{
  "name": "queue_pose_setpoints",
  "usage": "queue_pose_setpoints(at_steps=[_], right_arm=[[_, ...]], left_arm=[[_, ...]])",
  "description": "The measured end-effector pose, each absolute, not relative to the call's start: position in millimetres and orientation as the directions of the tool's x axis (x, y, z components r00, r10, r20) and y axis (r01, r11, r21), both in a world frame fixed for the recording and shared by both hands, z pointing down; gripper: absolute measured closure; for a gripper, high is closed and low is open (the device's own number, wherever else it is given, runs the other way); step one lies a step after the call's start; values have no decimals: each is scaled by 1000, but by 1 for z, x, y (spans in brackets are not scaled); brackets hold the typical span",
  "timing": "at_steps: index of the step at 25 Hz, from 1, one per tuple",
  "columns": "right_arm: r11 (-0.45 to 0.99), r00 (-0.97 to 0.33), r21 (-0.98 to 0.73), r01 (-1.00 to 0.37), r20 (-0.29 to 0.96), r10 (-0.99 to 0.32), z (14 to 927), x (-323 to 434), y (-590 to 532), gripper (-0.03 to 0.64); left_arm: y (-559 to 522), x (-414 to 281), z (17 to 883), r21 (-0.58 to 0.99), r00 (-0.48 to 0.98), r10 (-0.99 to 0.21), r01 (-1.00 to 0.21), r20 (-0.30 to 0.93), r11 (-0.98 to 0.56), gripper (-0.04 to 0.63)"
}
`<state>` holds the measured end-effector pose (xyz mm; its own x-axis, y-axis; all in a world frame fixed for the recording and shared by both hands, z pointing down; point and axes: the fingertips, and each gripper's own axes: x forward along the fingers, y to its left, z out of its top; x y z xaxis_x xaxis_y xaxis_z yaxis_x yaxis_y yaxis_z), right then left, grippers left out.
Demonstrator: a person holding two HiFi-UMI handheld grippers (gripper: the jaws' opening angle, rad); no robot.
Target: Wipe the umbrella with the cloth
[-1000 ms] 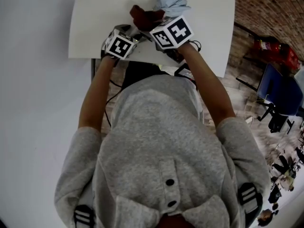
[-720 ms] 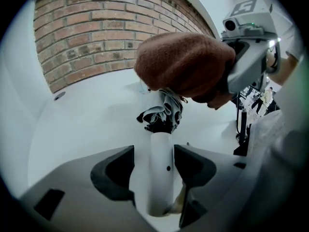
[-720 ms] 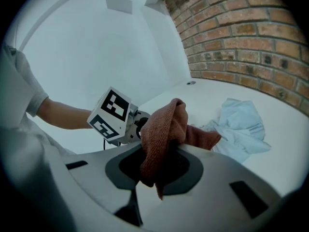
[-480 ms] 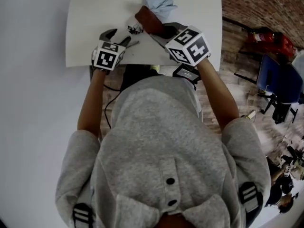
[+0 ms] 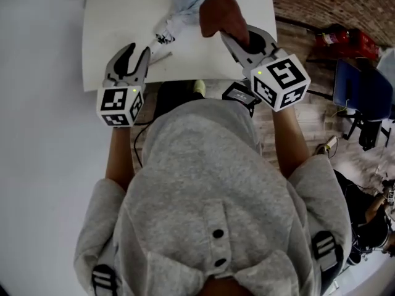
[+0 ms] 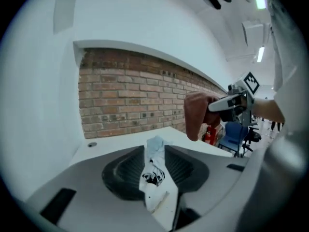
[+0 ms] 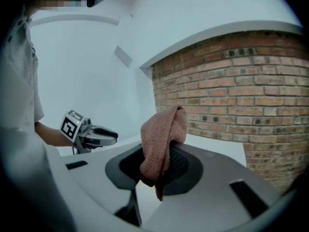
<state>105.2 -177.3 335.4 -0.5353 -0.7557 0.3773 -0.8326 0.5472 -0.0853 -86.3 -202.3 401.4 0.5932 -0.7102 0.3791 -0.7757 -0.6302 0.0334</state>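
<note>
The folded umbrella (image 5: 174,16), pale blue and white with black print, lies on the white table (image 5: 117,17); in the left gripper view the umbrella (image 6: 154,175) shows through the gap between the jaws. My left gripper (image 5: 133,53) hovers left of its near end, apart from it; its jaws are closing with nothing between them. My right gripper (image 5: 239,34) is raised over the table's right part, shut on the reddish-brown cloth (image 5: 219,12). The cloth (image 7: 161,139) hangs bunched from the jaws. Each gripper view shows the other gripper: the left gripper (image 7: 99,135) and the right gripper (image 6: 226,103).
A brick wall (image 6: 130,91) runs behind the table. A small dark disc (image 6: 91,144) sits at the table's far left corner. Right of the table stand a red fire extinguisher (image 5: 342,39) and a blue chair (image 5: 364,106). A black box (image 5: 176,94) sits under the near edge.
Both grippers have risen and parted. The right one carried the cloth up and to the right, off the umbrella. The left one drew back toward the person and its jaws have narrowed.
</note>
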Motion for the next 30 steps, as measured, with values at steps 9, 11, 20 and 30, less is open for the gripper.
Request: queue_pose_setpoints(at_steps=[9,11,20,30], right_arm=[[296,-308,-83,-951,221,-926,299,136,-155,535],[259,-267,-64,-964,225,-937,295,133,-151,537],[245,-250,-49,-968,235,-939,279,102,-137,535],[221,-221,-26,-975,234,-947,288,94,-134,537]], left_arm=[[-196,-103,306,28,546,-830,-837,111,-547,580],[-193,-111,297,29,556,-825,-830,103,-556,580],[-170,-136,285,-5,577,-807,-813,127,-582,580],[-172,-131,300,16,623,-772,-780,125,-626,580]])
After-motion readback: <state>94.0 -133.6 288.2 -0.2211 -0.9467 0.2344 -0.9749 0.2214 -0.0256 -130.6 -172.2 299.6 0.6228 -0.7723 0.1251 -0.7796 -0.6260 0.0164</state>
